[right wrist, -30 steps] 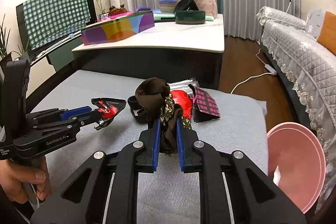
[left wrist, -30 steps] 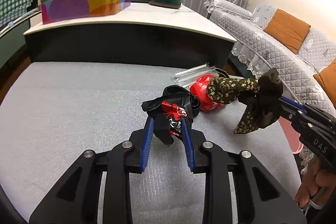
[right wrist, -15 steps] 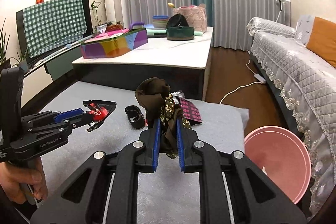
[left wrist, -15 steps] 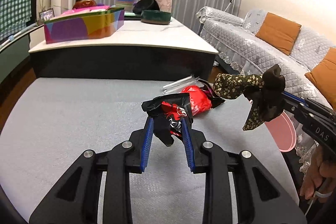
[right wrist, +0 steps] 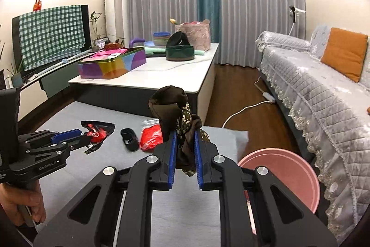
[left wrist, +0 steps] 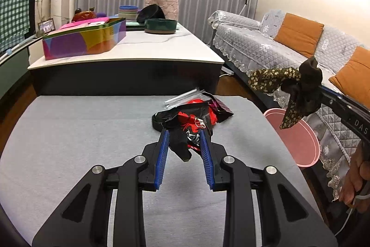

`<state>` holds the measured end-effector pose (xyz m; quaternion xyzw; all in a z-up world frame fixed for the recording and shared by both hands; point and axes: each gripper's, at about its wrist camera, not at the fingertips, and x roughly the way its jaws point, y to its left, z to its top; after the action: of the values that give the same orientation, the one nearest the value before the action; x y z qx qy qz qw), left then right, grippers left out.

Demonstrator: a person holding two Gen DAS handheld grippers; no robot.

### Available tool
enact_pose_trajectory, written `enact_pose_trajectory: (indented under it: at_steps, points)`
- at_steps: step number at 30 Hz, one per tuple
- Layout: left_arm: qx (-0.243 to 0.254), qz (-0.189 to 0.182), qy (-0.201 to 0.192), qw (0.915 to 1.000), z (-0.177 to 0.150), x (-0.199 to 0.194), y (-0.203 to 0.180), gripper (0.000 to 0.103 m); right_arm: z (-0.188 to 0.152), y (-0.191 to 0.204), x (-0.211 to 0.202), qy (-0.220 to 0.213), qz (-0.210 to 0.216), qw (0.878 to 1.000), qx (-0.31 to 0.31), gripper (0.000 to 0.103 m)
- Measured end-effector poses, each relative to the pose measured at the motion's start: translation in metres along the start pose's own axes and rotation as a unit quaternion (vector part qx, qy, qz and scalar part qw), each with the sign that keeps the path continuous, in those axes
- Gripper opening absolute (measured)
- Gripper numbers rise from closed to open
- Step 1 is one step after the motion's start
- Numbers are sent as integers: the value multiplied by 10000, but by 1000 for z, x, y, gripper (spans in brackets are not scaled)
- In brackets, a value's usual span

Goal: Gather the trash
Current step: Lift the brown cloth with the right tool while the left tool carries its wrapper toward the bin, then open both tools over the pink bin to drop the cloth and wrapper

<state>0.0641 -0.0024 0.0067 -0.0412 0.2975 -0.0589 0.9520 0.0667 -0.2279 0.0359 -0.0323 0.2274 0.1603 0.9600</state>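
Both loads lifted clear for carrying binward: left claw point(left wrist: 185, 142) clenched on black-red wrapper point(left wrist: 188, 125), right claw point(right wrist: 185, 145) grasping brown floral cloth point(right wrist: 178, 112), pink bin point(right wrist: 289, 175) lower right.

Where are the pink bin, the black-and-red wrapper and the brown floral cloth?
pink bin point(right wrist: 298, 161): right wrist view, on its far rim.
black-and-red wrapper point(left wrist: 192, 124): left wrist view, on its red print between the blue fingers.
brown floral cloth point(right wrist: 168, 105): right wrist view, on its plain brown bunched top.
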Motion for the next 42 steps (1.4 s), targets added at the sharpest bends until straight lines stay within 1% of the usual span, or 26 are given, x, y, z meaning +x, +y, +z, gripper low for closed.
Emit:
enact_pose_trajectory:
  at_steps: [6,15,24,28,34,42]
  points:
    - [81,-99,-31,9999,3,-2,-17,28,3,-17,-12,-85,-177,9998,62,15]
    - [180,-255,-8,9995,6,3,-39,28,1,-58,-24,-65,-512,9982,320,15]
    - [297,-481,-1,9984,10,9,-63,28,-1,-83,-38,-101,-814,9959,385,15]
    - [331,-650,36,9973,14,12,-78,28,-1,-98,-45,-138,-964,9941,485,15]
    - [445,-810,17,9957,23,17,-102,28,3,-118,-57,-208,-1220,9908,542,15]
    - [536,-1039,84,9931,30,32,-139,28,4,-151,-63,-241,-1510,9851,782,15]
